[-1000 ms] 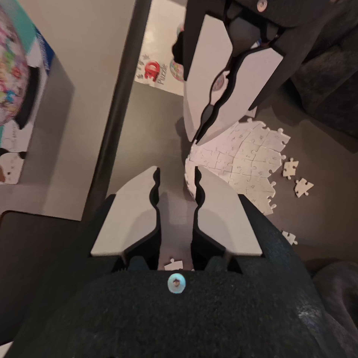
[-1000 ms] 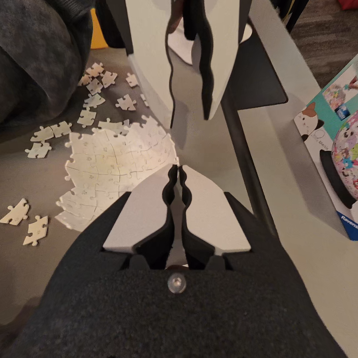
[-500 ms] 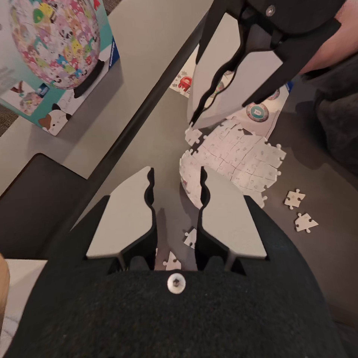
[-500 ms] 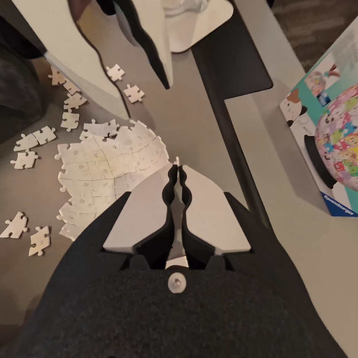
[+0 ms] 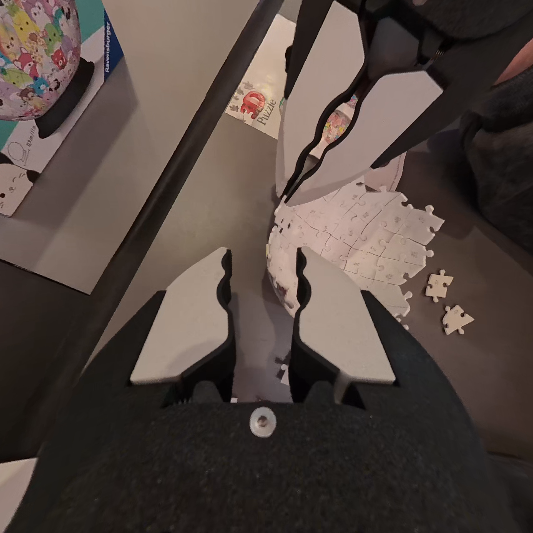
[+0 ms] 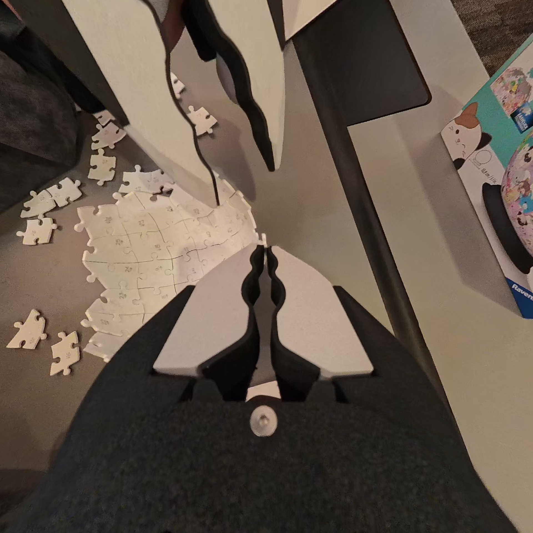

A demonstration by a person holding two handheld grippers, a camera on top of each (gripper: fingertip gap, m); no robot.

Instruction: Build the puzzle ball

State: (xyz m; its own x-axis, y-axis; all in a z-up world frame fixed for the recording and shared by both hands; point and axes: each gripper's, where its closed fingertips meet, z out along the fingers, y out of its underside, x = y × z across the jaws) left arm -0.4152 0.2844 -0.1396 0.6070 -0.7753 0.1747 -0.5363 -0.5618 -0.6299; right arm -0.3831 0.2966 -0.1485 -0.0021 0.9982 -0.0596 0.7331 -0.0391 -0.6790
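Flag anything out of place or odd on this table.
Nothing looks damaged. Loose puzzle pieces lie scattered blank side up around the half-built puzzle shell. The right gripper pinches a single piece at the shell's rim; the left gripper hangs open.

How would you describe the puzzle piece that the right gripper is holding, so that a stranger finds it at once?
Find the curved white shell of joined pieces on the dark grey mat. At its edge nearest the black bar, the right gripper is pinched shut on a small white piece. Only its tip shows above the fingertips, whereas the loose pieces lie flat on the mat.
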